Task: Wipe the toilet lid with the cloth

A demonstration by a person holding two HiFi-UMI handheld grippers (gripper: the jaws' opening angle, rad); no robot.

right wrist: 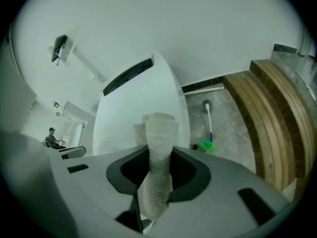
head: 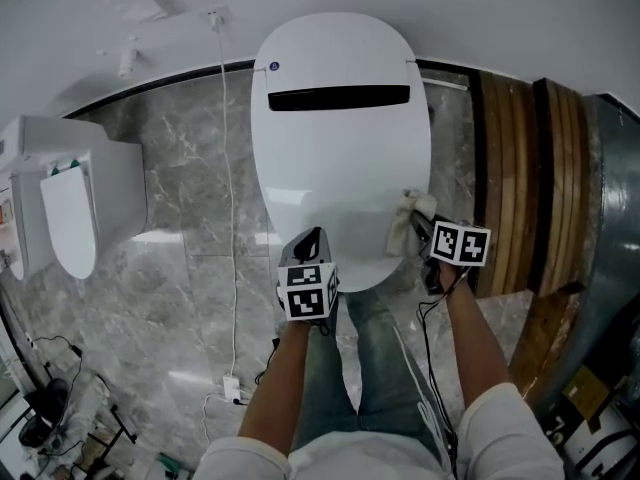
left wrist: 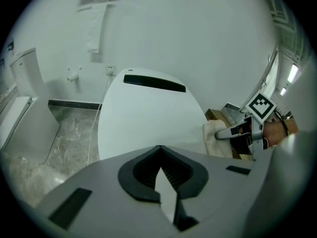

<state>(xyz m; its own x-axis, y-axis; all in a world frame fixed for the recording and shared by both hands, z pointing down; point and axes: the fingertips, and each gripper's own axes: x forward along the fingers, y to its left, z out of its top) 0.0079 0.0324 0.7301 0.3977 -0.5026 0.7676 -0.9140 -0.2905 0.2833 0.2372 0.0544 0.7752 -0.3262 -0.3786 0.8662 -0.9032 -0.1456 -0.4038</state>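
The white toilet lid (head: 335,158) is closed, with a dark slot near its back. My right gripper (head: 422,230) is shut on a pale cloth (head: 410,220), which rests at the lid's front right edge. In the right gripper view the cloth (right wrist: 157,157) runs up between the jaws and folds over toward the lid (right wrist: 133,113). My left gripper (head: 308,248) is shut with nothing in it, over the lid's front rim. The left gripper view shows the lid (left wrist: 148,118) ahead and the cloth (left wrist: 217,135) in the right gripper (left wrist: 233,133) at the right.
A second white toilet (head: 70,218) stands at the left. A white cable (head: 228,168) runs down the marble floor to a plug. Wooden slats (head: 525,168) lie to the right. A toilet brush with a green base (right wrist: 208,144) stands beside the toilet.
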